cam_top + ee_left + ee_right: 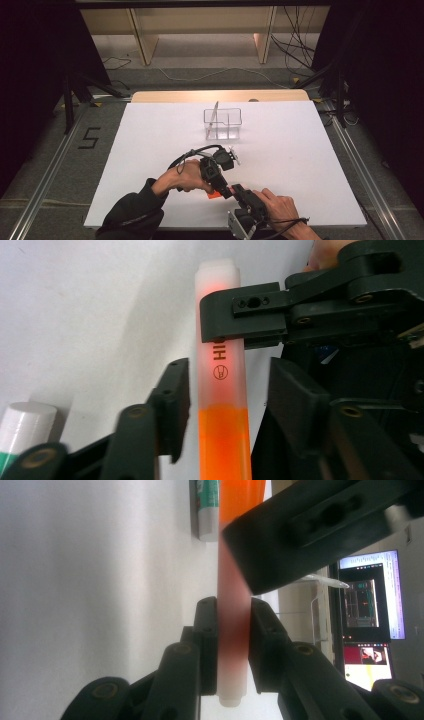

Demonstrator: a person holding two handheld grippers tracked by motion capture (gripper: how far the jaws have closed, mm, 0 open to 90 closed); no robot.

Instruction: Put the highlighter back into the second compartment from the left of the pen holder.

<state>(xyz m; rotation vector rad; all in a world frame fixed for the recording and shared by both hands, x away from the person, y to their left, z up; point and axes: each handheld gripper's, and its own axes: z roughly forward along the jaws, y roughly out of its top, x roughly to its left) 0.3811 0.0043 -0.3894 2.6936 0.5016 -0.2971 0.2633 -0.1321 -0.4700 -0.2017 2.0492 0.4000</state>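
Two grippers meet low on the white rectangular table sheet [150, 150], well short of the clear plastic compartment box [223, 123] that stands mid-sheet.

Between them we see an orange highlighter pen with a translucent frosted cap [220, 390]. It sits nearer the person than the box, just off the sheet's front edge.

The right gripper [233, 630] has its jaws clamped on the frosted cap end. The left gripper [225, 395] has its jaws apart, flanking the pen at the cap-to-barrel join and not touching it.

We judge the step to be uncapping or a handover. To do it well, we would close the left jaws squarely on the orange barrel, then pull straight along the pen's axis, without twisting sideways.

Smallest: a white-capped green stick [22, 427] lies on the sheet beside the pen.
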